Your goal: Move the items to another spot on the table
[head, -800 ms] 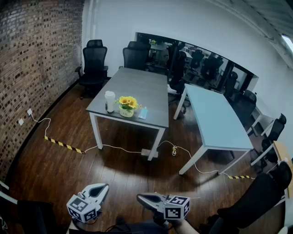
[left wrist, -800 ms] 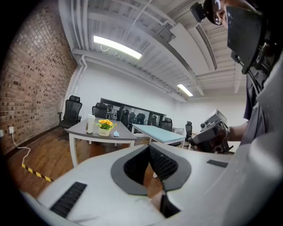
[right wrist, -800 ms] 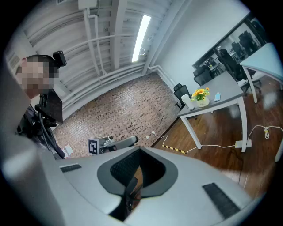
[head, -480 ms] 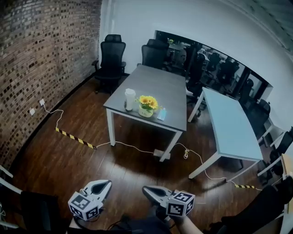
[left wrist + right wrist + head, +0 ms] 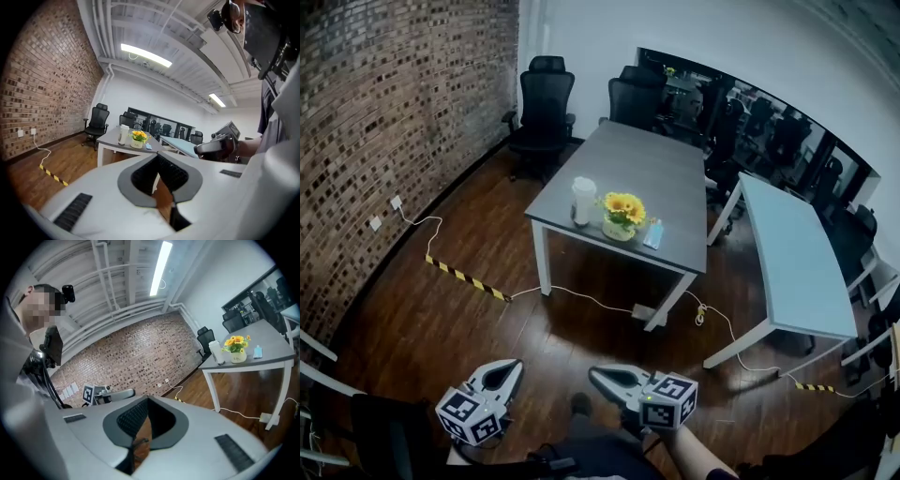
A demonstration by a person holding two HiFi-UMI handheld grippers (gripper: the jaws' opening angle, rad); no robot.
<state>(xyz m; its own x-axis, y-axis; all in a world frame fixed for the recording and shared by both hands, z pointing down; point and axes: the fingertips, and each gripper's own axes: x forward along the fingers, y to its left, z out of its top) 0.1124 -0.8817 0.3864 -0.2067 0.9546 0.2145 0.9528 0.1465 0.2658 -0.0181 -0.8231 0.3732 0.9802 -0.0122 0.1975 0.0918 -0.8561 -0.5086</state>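
A grey table (image 5: 649, 165) stands across the wooden floor, well ahead of me. Near its front edge are a white cup (image 5: 583, 200), a pot of yellow flowers (image 5: 622, 215) and a small blue bottle (image 5: 654, 233). Both grippers are low at the bottom of the head view, far from the table. My left gripper (image 5: 502, 374) is shut with nothing in it, and so is my right gripper (image 5: 604, 378). The left gripper view shows the cup (image 5: 123, 134) and flowers (image 5: 138, 137) beyond the shut jaws. The right gripper view shows the flowers (image 5: 236, 348) and the cup (image 5: 214, 352).
A pale blue table (image 5: 797, 258) stands right of the grey one. Black office chairs (image 5: 544, 105) line the far side. A white cable (image 5: 581, 295) and yellow-black tape (image 5: 469, 278) run across the floor. A brick wall (image 5: 384, 122) closes the left.
The view has shifted: the grey table now sits further right and slightly nearer. Both grippers stay shut and low in front of me.
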